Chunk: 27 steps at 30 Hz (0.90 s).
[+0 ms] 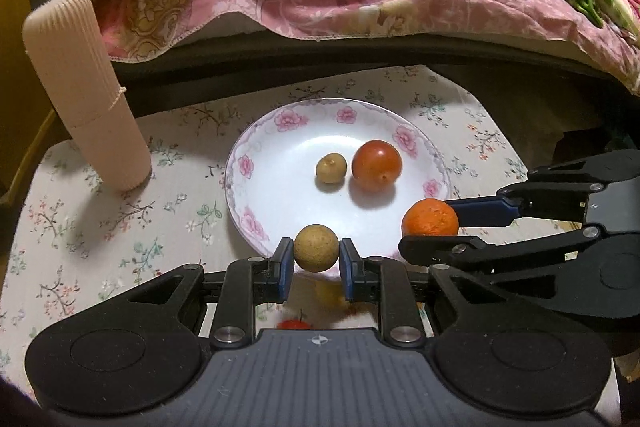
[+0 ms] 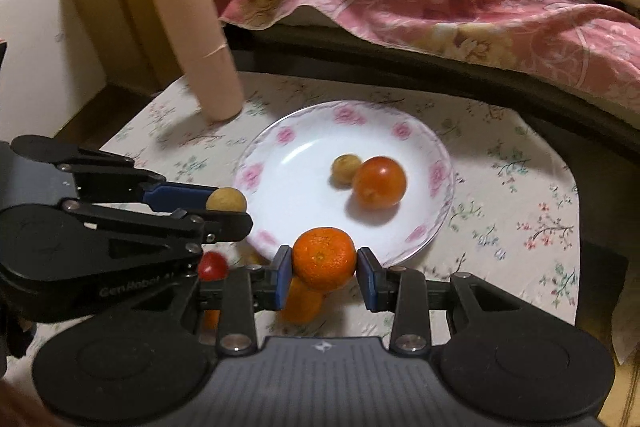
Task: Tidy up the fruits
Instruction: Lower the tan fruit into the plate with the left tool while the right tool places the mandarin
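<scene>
- The left gripper (image 1: 316,254) is closed on a small tan round fruit (image 1: 316,247), pinched across its middle between the blue pads and held above the near rim of a white plate (image 1: 256,183) with pink flowers.
- The right gripper (image 2: 323,269) is closed on a mandarin (image 2: 324,258), also pinched at its widest part, held just over the plate's near edge, to the right of the tan fruit.
- Already in the plate: a smaller tan fruit (image 1: 331,167) touching a red-orange tomato (image 1: 377,165), right of centre.
- More fruit lies on the flowered tablecloth (image 1: 100,211) beneath the grippers: another orange one (image 2: 302,301) and a small red tomato (image 2: 213,265).
- A ribbed pink cylinder (image 1: 86,95) stands far left.
- Judgement: both held fruits look light and round, so apt to roll when released. The mandarin's skin probably gives a little; the tan fruit's shell looks thin, so a gentle squeeze across the middle suits both.
</scene>
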Each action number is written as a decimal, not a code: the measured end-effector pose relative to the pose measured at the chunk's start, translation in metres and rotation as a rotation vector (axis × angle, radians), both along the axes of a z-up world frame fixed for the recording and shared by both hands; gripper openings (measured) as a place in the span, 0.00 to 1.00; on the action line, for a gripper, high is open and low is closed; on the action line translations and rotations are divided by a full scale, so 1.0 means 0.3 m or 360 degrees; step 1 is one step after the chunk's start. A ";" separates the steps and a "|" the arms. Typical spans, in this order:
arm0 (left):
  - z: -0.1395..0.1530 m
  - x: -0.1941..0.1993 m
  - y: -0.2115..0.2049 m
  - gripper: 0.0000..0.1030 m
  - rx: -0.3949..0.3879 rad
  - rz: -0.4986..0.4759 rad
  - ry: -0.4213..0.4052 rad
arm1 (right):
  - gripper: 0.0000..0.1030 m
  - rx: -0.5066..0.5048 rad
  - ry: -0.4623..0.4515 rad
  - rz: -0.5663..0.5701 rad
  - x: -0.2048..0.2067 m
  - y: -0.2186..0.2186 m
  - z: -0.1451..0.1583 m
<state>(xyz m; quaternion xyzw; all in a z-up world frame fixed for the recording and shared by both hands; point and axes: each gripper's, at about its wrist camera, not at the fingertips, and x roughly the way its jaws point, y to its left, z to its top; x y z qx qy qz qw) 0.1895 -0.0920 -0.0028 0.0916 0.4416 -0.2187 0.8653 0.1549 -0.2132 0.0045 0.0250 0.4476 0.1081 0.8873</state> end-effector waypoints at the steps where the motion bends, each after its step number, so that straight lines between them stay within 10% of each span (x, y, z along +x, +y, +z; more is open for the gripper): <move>1: -0.008 0.011 0.002 0.29 -0.0008 0.0011 0.0015 | 0.34 -0.0006 0.0001 -0.0007 0.009 -0.001 -0.005; 27: -0.019 0.063 0.019 0.39 -0.0052 0.0105 0.0026 | 0.36 -0.0038 -0.0033 -0.0095 0.084 -0.024 -0.039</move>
